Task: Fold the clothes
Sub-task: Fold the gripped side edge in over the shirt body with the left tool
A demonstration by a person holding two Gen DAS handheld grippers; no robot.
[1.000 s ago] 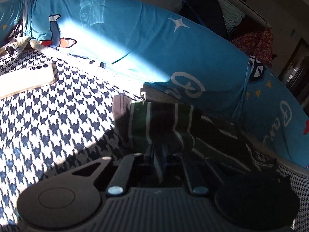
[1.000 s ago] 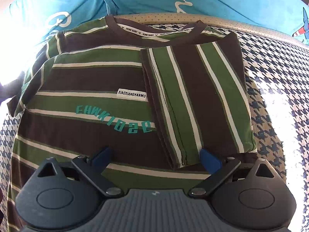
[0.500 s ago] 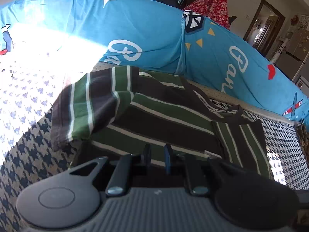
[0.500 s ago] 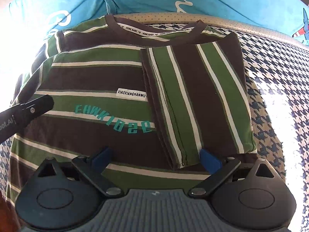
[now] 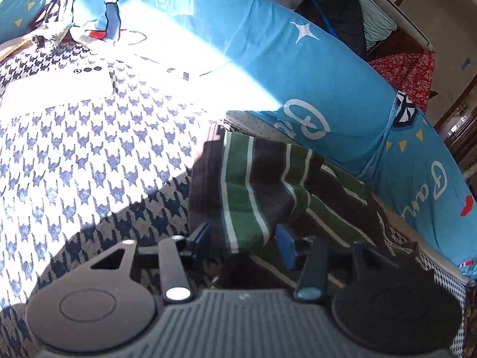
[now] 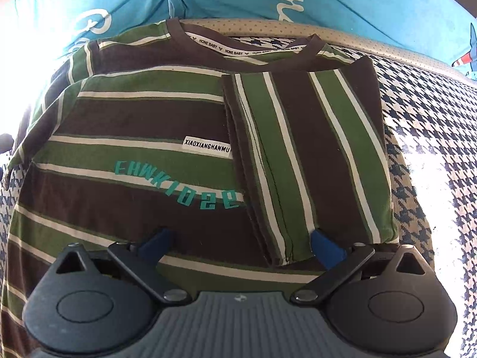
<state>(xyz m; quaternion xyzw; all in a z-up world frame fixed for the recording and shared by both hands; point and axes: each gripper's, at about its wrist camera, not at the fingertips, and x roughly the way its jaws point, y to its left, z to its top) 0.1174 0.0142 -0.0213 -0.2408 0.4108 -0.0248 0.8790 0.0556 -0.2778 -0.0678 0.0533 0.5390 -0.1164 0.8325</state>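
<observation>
A green and brown striped T-shirt [image 6: 143,119] lies face up on the houndstooth cover [image 6: 432,137], collar toward the blue cushion. One sleeve [image 6: 313,155] is folded in over the chest. My right gripper [image 6: 241,244] hovers open over the shirt's lower part, its right finger next to that sleeve's end. In the left wrist view the other sleeve [image 5: 253,185] lies crumpled at the shirt's edge. My left gripper [image 5: 244,241] is open, its blue pads either side of that sleeve's hem.
A long blue printed cushion [image 5: 268,59] runs along the far side of the cover. A white phone [image 5: 59,86] lies in bright sun at the far left. Sunlit houndstooth surface [image 5: 89,155] spreads to the left of the shirt. Piled clothes [image 5: 402,71] sit behind the cushion.
My left gripper was shut on the shirt's sleeve and has opened, letting it go; it also swung back toward the left. The right gripper has not moved.
</observation>
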